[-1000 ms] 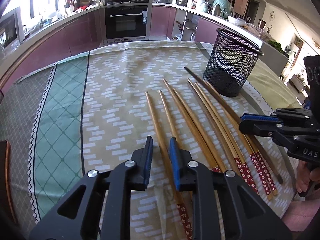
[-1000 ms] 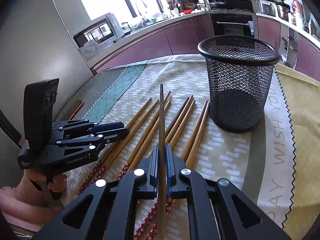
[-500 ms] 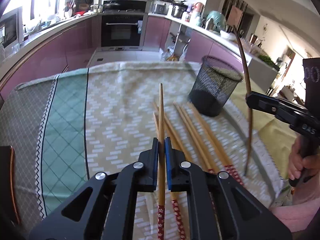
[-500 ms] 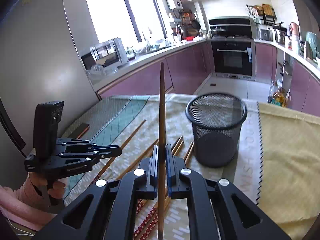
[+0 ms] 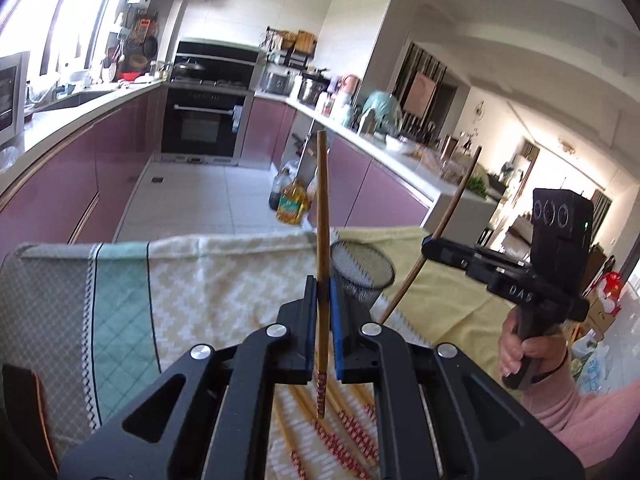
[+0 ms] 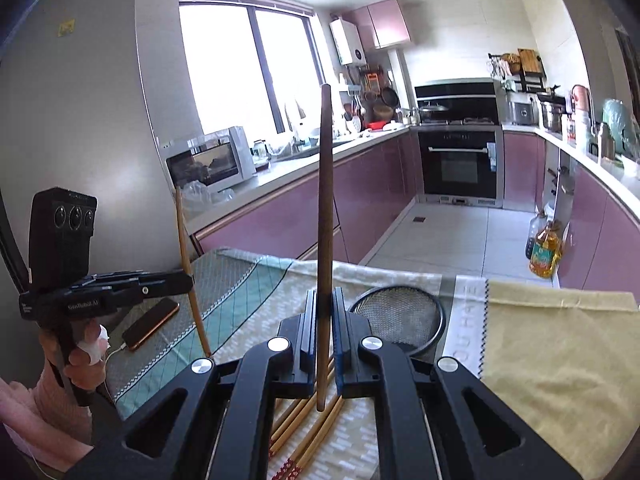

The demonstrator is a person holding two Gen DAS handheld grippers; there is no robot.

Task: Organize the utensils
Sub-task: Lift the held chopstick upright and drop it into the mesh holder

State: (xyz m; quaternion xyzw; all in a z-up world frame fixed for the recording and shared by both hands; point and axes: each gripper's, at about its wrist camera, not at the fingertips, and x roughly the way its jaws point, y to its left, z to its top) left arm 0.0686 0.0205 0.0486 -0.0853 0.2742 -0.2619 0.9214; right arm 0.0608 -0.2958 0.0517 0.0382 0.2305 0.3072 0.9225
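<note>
My left gripper [image 5: 322,292] is shut on a light wooden chopstick [image 5: 322,208] with a red patterned end, held upright above the table. My right gripper [image 6: 323,308] is shut on a darker brown chopstick [image 6: 325,200], also upright. Each gripper shows in the other view: the right gripper [image 5: 430,247] at right with its dark chopstick [image 5: 448,220], the left gripper [image 6: 188,280] at left with its light chopstick [image 6: 188,268]. The black mesh holder [image 5: 362,272] [image 6: 400,316] stands just beyond both. Several more chopsticks [image 5: 348,436] [image 6: 308,424] lie on the tablecloth below the jaws.
A patterned tablecloth [image 5: 192,280] covers the table, with a yellow cloth [image 6: 552,352] at its right. A phone [image 6: 150,323] on a cable lies at the left. A person's hands [image 5: 520,352] hold both tools. Kitchen counters, an oven and oil bottles [image 6: 544,252] stand beyond the table edge.
The left gripper has shut on a light chopstick that lay on the cloth. Both grippers have risen and tipped up, carrying their chopsticks clear of the table; the holder now appears lower.
</note>
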